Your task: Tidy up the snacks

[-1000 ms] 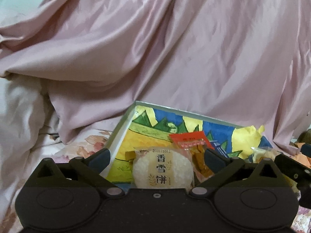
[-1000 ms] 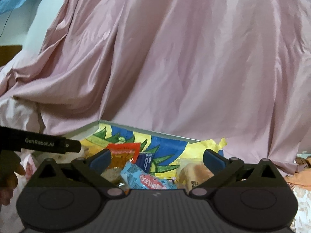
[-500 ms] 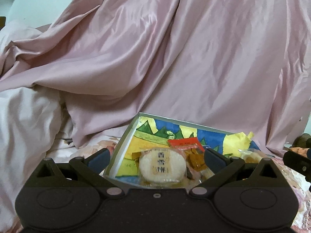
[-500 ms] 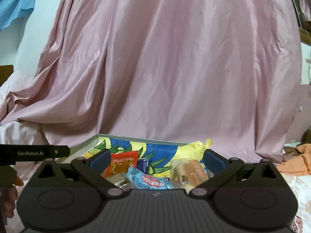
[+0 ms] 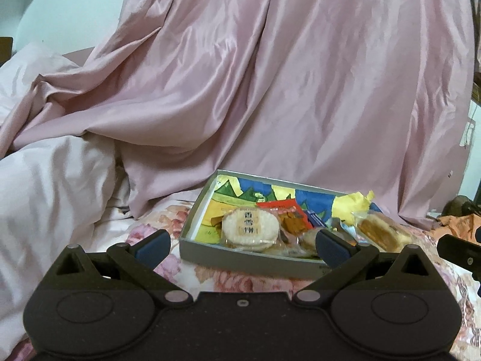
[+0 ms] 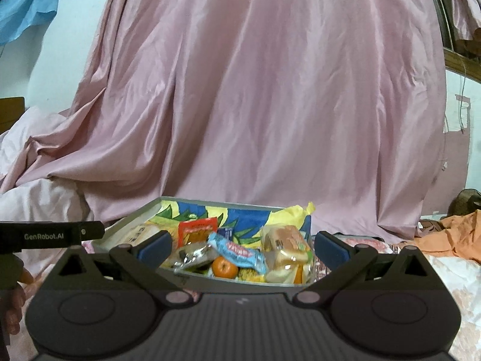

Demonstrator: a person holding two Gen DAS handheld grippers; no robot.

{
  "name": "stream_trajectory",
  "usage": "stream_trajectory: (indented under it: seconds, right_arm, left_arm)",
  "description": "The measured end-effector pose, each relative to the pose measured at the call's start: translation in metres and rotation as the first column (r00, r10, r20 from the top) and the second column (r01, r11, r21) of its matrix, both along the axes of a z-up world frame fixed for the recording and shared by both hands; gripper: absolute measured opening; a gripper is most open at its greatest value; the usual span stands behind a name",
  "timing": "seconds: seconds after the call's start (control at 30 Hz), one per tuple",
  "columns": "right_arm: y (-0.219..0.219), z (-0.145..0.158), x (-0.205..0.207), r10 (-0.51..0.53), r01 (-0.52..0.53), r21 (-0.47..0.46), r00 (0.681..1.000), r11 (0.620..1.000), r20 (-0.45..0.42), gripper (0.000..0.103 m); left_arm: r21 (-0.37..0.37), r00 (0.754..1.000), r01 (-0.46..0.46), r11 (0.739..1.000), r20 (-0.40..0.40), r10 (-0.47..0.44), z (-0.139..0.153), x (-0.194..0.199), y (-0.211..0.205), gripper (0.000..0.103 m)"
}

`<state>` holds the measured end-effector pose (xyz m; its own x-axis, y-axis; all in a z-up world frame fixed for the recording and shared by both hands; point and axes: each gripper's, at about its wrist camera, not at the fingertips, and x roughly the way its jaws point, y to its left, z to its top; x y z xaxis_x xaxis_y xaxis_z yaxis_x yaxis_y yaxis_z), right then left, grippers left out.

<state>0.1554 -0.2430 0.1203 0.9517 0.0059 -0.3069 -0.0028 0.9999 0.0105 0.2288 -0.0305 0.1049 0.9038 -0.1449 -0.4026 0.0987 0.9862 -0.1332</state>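
Note:
A shallow grey box (image 5: 246, 260) with a colourful cartoon lining sits on a floral bedsheet and holds several snacks. In the left wrist view I see a round rice cracker pack (image 5: 250, 228), a red packet (image 5: 282, 207) and a wrapped bread (image 5: 381, 230). In the right wrist view the box (image 6: 228, 284) holds a blue wrapped bar (image 6: 240, 252), a small orange (image 6: 224, 267), a red packet (image 6: 197, 230) and wrapped bread (image 6: 285, 246). My left gripper (image 5: 242, 245) is open and empty, a little short of the box. My right gripper (image 6: 242, 245) is open and empty at the box's near edge.
A large pink satin sheet (image 5: 270, 90) hangs behind the box. A pale quilt (image 5: 51, 186) is bunched at the left. Orange cloth (image 6: 451, 234) lies at the right. The left gripper's body (image 6: 51, 234) and a hand show at the left of the right wrist view.
Both grippers have drawn back and up from the box, so it looks smaller and farther off. Both stay open and empty. The snacks have not moved.

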Motion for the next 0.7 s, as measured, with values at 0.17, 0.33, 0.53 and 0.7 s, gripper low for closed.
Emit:
stream_trajectory:
  seconds: [0.17,0.33,0.53,0.7]
  right_arm:
    - [0.006,-0.001,-0.019,0.001,-0.001,0.002,1.0,1.0,-0.01,0.103]
    - [0.01,-0.003,-0.033,0.001,-0.001,0.001,1.0,1.0,-0.018,0.103]
    - [0.012,-0.008,-0.046,-0.005,0.006,0.017,0.999,1.0,-0.034,0.103]
    - [0.016,-0.013,-0.055,-0.001,0.002,0.024,0.999,1.0,-0.034,0.103]
  left_arm:
    - [0.011,1.0,0.004,1.0,-0.003,-0.004,-0.002,-0.021,0.005,0.102]
    - [0.028,1.0,0.003,1.0,0.003,-0.003,-0.002,-0.037,0.008,0.102]
    - [0.054,1.0,0.01,0.999,-0.005,-0.01,-0.007,-0.053,0.01,0.102]
    - [0.071,1.0,0.009,0.997,-0.021,-0.008,-0.012,-0.065,0.016,0.102]
